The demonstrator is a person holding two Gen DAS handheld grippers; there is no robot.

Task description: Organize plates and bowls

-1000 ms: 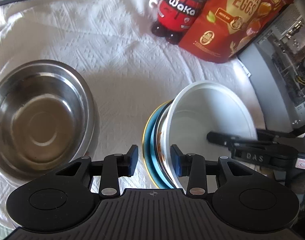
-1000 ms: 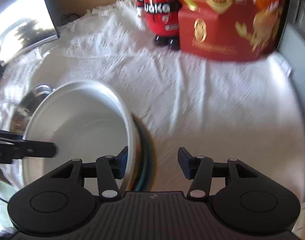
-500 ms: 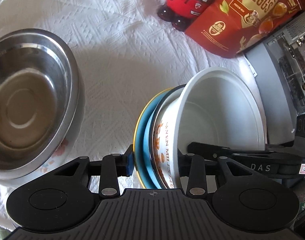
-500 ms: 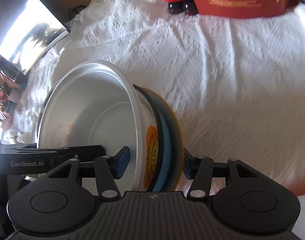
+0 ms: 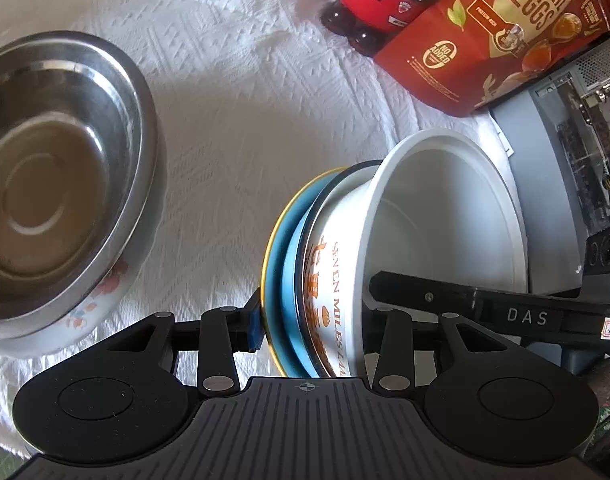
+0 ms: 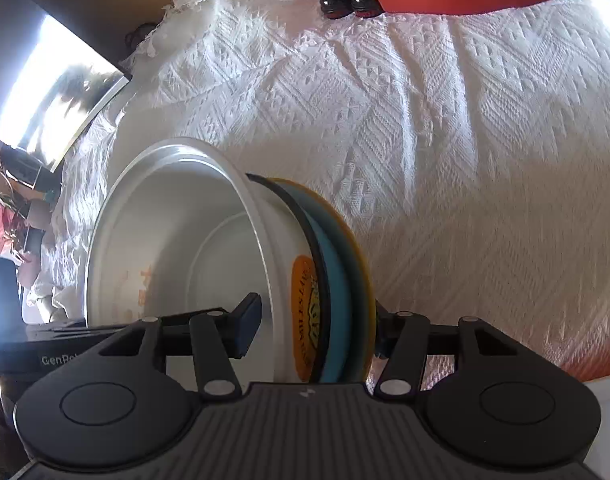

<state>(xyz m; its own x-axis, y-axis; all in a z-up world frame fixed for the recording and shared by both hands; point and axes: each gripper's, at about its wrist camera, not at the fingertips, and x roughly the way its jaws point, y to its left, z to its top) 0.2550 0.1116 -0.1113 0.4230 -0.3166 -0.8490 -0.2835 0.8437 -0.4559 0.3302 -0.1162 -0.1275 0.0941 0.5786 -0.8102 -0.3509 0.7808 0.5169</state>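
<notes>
— Where is the crockery?

— The stack point(image 5: 337, 264) stands on edge over the white cloth point(image 5: 233, 120): a white bowl point(image 5: 437, 216) with orange lettering, nested against a blue plate point(image 5: 289, 264) with a yellow rim. Its lower edge is hidden behind my tools, so I cannot tell whether it touches the cloth.

— And the tongs?

— My left gripper point(image 5: 315, 322) grasps the stack, blue pad against the yellow rim, other finger inside the bowl, though its jaws are easing apart. My right gripper point(image 6: 313, 326) straddles the stack too, and its jaws are widening; the inner pad stands just clear of the bowl's wall, so it is released.

— Anything else nearby?

— A steel bowl point(image 5: 61, 184) sits well to the left, in a flowered dish point(image 5: 101, 300). A red pouch point(image 5: 505, 28) lies at the far edge.
</notes>
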